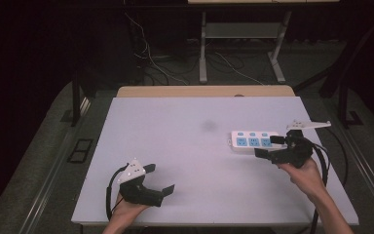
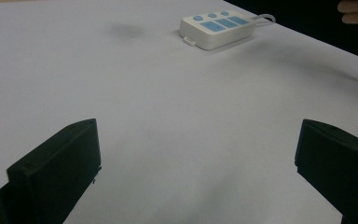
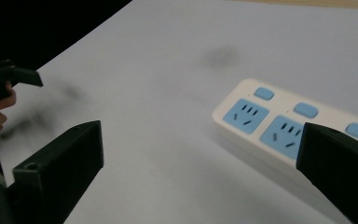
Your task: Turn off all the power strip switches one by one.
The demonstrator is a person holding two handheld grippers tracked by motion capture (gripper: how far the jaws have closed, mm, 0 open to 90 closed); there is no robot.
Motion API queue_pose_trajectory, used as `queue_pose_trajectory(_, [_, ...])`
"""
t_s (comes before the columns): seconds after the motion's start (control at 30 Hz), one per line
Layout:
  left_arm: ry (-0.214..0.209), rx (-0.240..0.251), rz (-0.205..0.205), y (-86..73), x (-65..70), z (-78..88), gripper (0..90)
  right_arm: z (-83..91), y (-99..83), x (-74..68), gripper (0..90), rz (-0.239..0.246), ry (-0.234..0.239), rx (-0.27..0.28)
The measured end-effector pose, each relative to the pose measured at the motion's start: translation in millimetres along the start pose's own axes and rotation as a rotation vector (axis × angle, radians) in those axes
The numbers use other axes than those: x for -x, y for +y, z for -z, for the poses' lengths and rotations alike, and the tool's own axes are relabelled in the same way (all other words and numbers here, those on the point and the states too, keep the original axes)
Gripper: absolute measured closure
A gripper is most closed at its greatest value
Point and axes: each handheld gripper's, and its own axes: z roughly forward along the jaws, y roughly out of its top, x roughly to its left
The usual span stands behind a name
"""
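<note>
A white power strip [image 1: 253,141] with three blue sockets and three blue buttons is lying flat on the white table [image 1: 185,161], partly behind the right gripper's [image 1: 271,146] far jaw, nothing pinched between its wide-standing jaws. The left gripper [image 1: 158,178] is also gaping wide, the strip lying well ahead of its jaws.

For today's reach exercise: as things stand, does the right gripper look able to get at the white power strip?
Probably yes. The right gripper sits beside the power strip, fingers open and empty, with bare table between them and nothing in the way.
</note>
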Motion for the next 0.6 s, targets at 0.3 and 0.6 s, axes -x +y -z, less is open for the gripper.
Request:
queue_pose_trajectory(0.3, [-0.027, -0.020, 0.008, -0.6, -0.8, -0.3, 0.0, -1.0, -42.0, -18.4, 0.5, 0.031, 0.012, -0.021])
queue_pose_trajectory(0.6, [-0.028, -0.020, 0.012, -0.9, -2.3, 0.4, 0.0, 1.4, -70.7, -18.3, 0.5, 0.013, 0.002, -0.034])
